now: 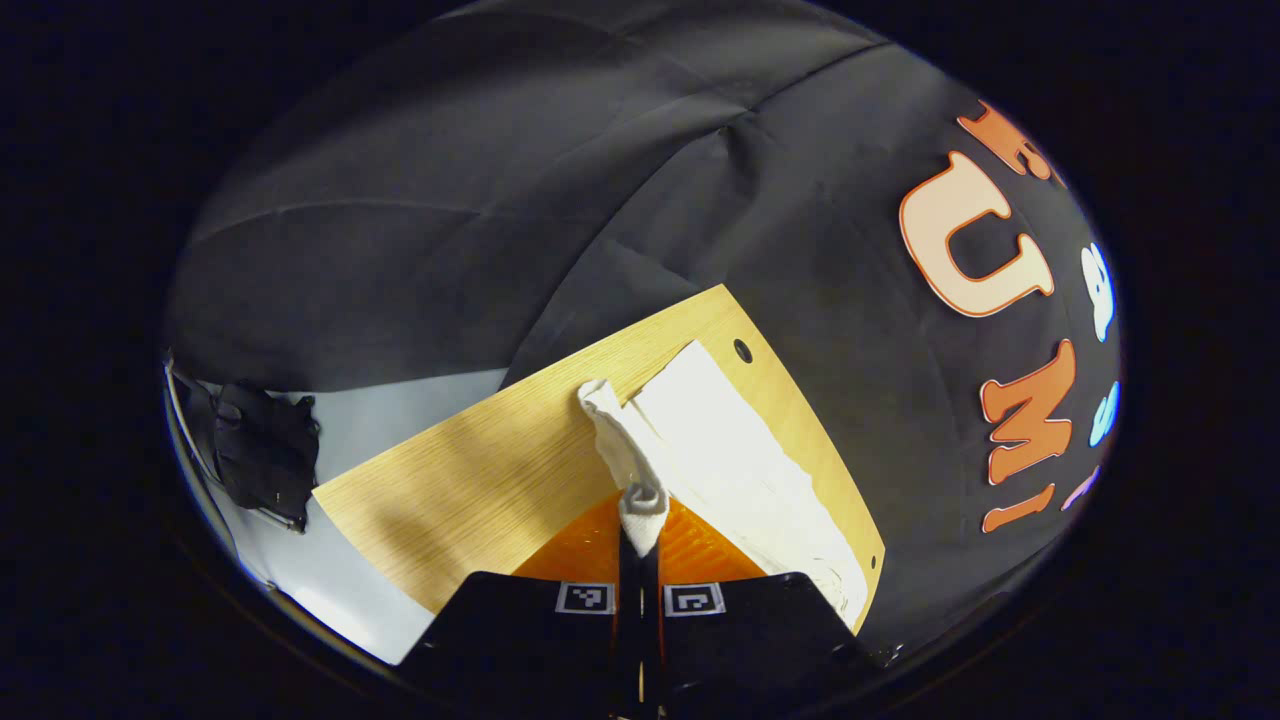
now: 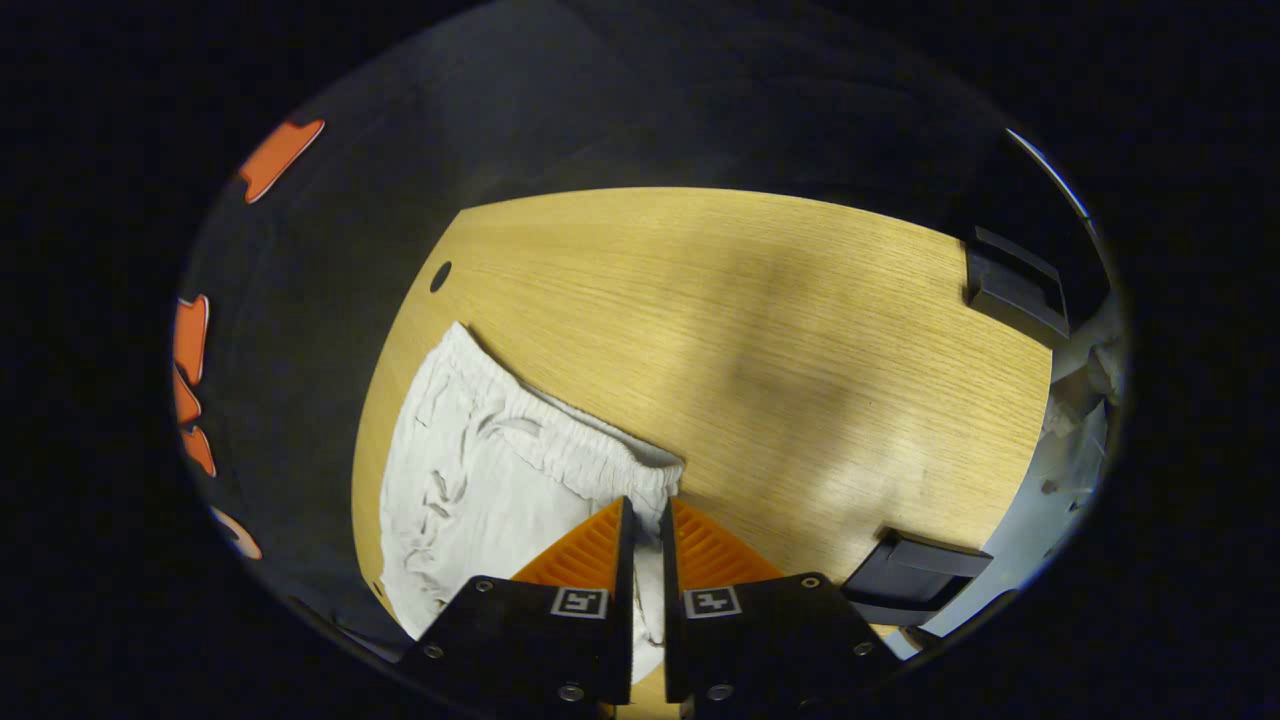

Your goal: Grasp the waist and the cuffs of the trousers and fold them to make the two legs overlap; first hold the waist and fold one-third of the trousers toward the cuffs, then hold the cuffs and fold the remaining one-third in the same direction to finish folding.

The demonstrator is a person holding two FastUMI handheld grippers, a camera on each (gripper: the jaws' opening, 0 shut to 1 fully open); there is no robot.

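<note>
White trousers (image 1: 745, 465) lie along the far edge of a light wooden table (image 1: 480, 470). My left gripper (image 1: 640, 530) is shut on a bunched end of the cloth. A twisted strip of fabric (image 1: 612, 440) runs away from that grip, raised off the table. In the right gripper view the trousers (image 2: 470, 490) show their gathered elastic waistband (image 2: 570, 450). My right gripper (image 2: 645, 525) is shut on the near corner of that waistband, with white cloth showing in the narrow gap between its fingers.
Two black clamps (image 2: 1010, 285) (image 2: 920, 575) sit on one table edge. A small round hole (image 1: 742, 350) marks a table corner by the black booth wall. A black object (image 1: 265, 450) lies on the pale floor beyond the table.
</note>
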